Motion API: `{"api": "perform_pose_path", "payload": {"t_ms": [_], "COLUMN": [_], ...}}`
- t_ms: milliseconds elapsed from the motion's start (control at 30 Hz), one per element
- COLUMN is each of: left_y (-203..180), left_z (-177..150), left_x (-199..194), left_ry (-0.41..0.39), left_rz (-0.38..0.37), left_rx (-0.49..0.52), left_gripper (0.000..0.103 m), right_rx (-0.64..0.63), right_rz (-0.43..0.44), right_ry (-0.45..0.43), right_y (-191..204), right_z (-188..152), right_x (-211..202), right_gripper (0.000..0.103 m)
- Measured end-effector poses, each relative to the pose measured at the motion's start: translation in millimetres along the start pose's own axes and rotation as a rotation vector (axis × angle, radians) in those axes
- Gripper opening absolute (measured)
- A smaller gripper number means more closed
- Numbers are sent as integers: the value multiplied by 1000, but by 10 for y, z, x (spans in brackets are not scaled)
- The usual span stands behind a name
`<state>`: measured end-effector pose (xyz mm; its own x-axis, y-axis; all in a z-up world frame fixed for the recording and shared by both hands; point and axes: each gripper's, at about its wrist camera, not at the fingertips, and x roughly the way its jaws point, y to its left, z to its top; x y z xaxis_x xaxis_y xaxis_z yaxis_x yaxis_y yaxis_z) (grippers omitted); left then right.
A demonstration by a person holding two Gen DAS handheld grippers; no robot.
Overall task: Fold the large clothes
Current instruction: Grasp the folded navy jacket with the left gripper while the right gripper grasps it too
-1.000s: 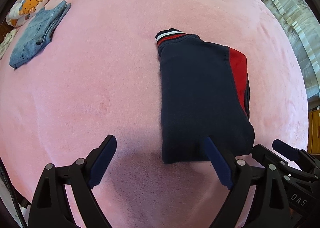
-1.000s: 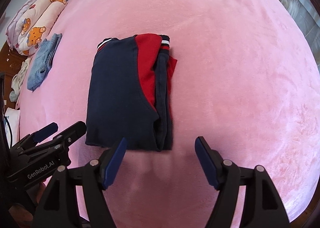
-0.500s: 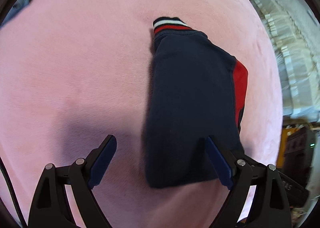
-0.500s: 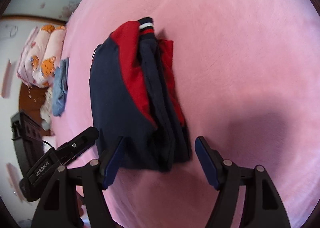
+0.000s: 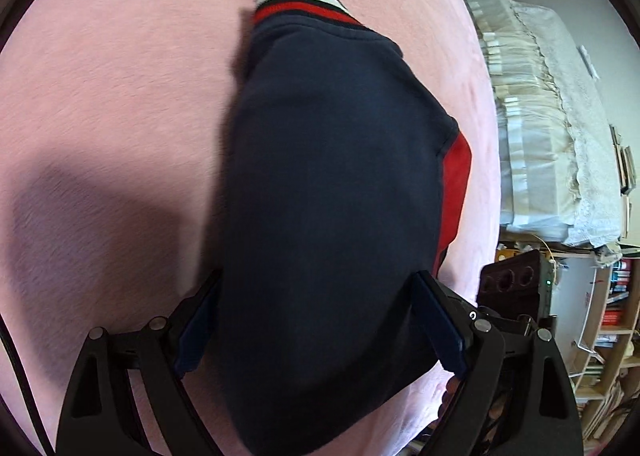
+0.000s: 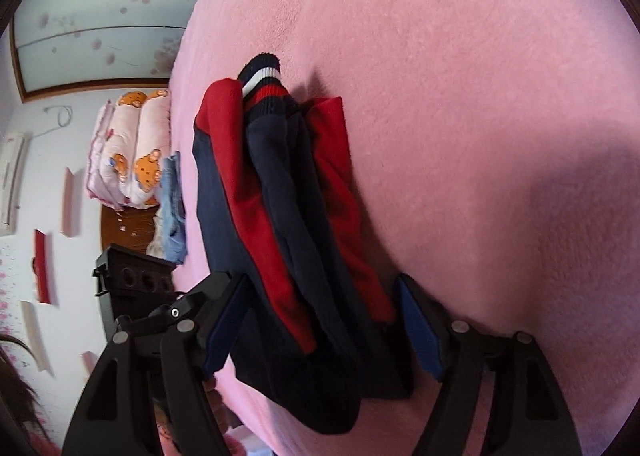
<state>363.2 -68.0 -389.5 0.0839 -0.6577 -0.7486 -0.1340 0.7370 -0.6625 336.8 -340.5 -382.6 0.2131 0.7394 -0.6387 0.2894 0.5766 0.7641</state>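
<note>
A folded navy and red sweater (image 5: 332, 192) with a striped cuff lies on the pink bed cover (image 5: 112, 88). My left gripper (image 5: 316, 328) is open, its two fingers straddling the near end of the sweater. In the right wrist view the same sweater (image 6: 296, 240) shows its stacked red and navy layers. My right gripper (image 6: 320, 332) is open too, with its fingers on either side of the near end. Whether the pads touch the cloth I cannot tell.
Folded blue jeans (image 6: 173, 208) and a bear-print quilt (image 6: 132, 144) sit at the bed's far side. A white lace-covered stack (image 5: 552, 136) and shelves (image 5: 612, 316) stand beyond the bed edge. Pink cover (image 6: 480, 96) stretches to the right of the sweater.
Both grippers have moved forward and down onto the near end of the sweater, tilting sideways. The sweater now sits between each pair of fingers. The jaws have stayed open.
</note>
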Motion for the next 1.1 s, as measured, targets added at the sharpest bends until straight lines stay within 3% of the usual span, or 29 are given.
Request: {"api": "perform_pose_path", "payload": {"t_ms": [133, 167, 233, 433, 533, 833, 1100], "left_y": [-7, 3, 53, -53, -173, -419, -297], "left_z": [3, -8, -54, -108, -145, -640, -1255], "left_x": [27, 15, -70, -181, -279, -733, -1625], "left_ry": [-15, -21, -40, -96, -120, -116, -122], "left_rz": [-12, -9, 1, 25, 60, 118, 225], "left_rx": [4, 1, -1, -3, 21, -40, -106], "left_gripper": [88, 86, 73, 54, 50, 47, 47], "right_rx": [-2, -7, -23, -16, 4, -28, -43], "right_rz": [49, 57, 76, 72, 80, 22, -3], "right_ry": [36, 43, 52, 26, 5, 115, 250], "right_y": [-17, -21, -16, 82, 123, 456, 1076], "right_z": [61, 70, 80, 94, 46, -380, -1102], "right_x": [69, 63, 73, 107, 36, -202, -54], "right_gripper": [73, 71, 55, 41, 34, 30, 28]}}
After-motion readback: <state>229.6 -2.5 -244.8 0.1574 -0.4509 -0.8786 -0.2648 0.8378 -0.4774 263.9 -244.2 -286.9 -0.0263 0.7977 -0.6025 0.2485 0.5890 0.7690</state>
